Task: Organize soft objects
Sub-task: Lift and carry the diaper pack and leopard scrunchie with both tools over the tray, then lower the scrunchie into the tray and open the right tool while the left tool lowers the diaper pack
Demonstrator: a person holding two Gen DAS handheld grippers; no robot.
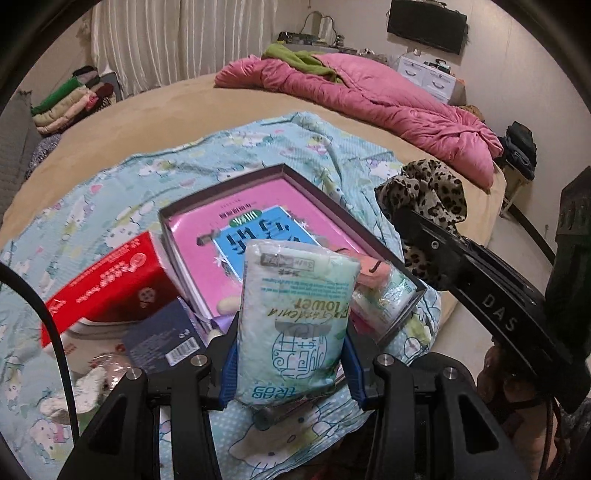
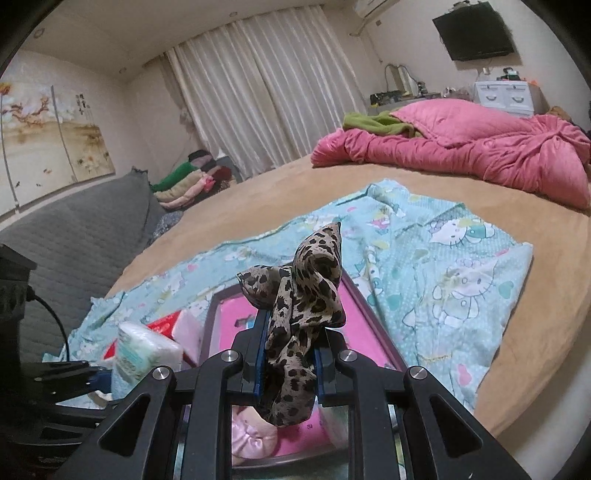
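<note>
The tissue pack, gripped by our left fingers, and the leopard-print scarf, pinched in our right fingers, hang at frame centre above the open box, presumably for dropping in.

The left wrist view looks forward and steeply down along the left hand-held gripper, close above the open box on the bed; the right wrist view looks along the right hand-held gripper at a shallower angle, low over the same bed, facing the curtains; both views share the box, the blue printed sheet, the pink quilt, the curtains and the wall television; each view shows the other hand-held gripper at its edge.
</note>
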